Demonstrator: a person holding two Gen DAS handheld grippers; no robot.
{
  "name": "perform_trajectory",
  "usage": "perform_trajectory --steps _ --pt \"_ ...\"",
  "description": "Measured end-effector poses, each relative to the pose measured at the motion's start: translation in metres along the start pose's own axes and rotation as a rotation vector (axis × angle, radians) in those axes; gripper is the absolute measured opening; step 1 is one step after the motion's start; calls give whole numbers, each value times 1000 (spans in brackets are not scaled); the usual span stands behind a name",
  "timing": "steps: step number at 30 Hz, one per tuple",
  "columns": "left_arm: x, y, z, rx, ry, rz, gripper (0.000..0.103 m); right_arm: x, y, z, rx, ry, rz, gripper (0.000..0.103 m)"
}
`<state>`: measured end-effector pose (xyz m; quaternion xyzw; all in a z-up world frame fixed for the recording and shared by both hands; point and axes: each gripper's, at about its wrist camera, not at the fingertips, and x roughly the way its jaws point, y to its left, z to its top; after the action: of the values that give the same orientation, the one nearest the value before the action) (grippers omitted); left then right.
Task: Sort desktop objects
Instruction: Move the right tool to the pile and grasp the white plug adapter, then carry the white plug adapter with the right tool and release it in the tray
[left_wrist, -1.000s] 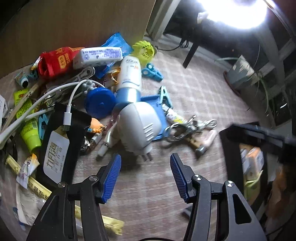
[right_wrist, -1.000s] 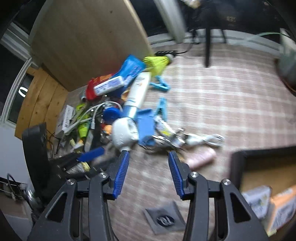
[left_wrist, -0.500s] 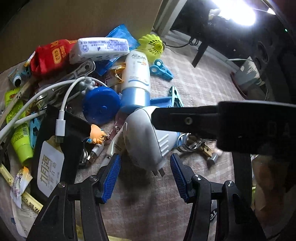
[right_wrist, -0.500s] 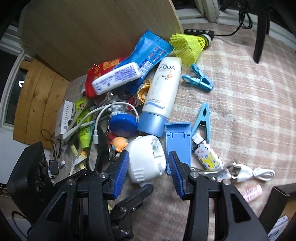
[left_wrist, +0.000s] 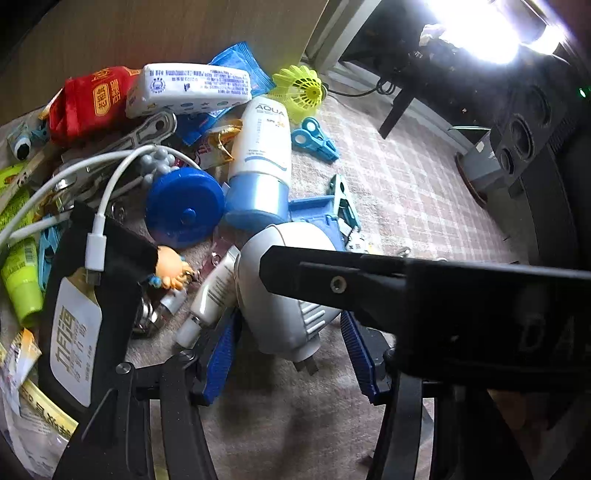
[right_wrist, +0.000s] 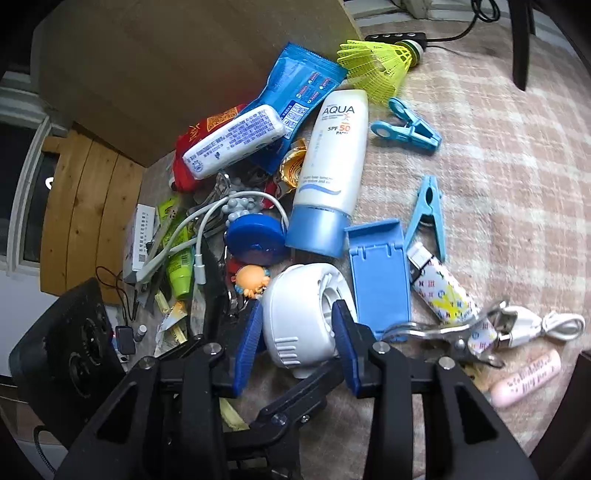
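Note:
A white rounded plug adapter (right_wrist: 299, 325) lies at the near edge of a pile of small objects on a checked cloth (right_wrist: 498, 166). My right gripper (right_wrist: 297, 343) straddles it with the jaws closing, and both blue pads touch its sides. In the left wrist view the same adapter (left_wrist: 280, 251) shows its metal prongs toward me, and the right gripper's black finger (left_wrist: 332, 284) crosses over it. My left gripper (left_wrist: 290, 356) is open, its pads either side of the adapter's prong end without touching it.
Around the adapter lie a blue phone stand (right_wrist: 380, 273), a sunscreen tube (right_wrist: 332, 166), a blue round tape case (right_wrist: 255, 240), an orange toy figure (right_wrist: 251, 280), clothes pegs (right_wrist: 424, 218), a yellow shuttlecock (right_wrist: 373, 62), cables and packets. A black pouch (left_wrist: 92, 295) lies to the left.
My right gripper came down and forward onto the pile, then its jaws narrowed onto the white adapter. Its finger now crosses the left wrist view. The left gripper edged closer to the adapter.

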<state>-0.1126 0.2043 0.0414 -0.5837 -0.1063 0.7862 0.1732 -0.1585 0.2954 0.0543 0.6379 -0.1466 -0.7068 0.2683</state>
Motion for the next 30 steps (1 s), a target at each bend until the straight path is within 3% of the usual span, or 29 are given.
perform_trajectory --steps 4,9,16,22,30 --pt "-7 -13 -4 19 -4 -27 52 -16 11 -9 -25 -20 12 29" --pt "-16 -30 -5 46 -22 -37 52 -37 8 -17 -7 -52 11 28" --pt "-29 -68 -15 96 -29 -112 52 -82 -6 -45 1 -116 -1 28" --pt "-21 -123 -29 194 5 -168 51 -123 -47 -84 77 -173 -38 28" --pt "1 -209 -38 349 54 -214 51 -181 -109 -112 201 -250 -87 28"
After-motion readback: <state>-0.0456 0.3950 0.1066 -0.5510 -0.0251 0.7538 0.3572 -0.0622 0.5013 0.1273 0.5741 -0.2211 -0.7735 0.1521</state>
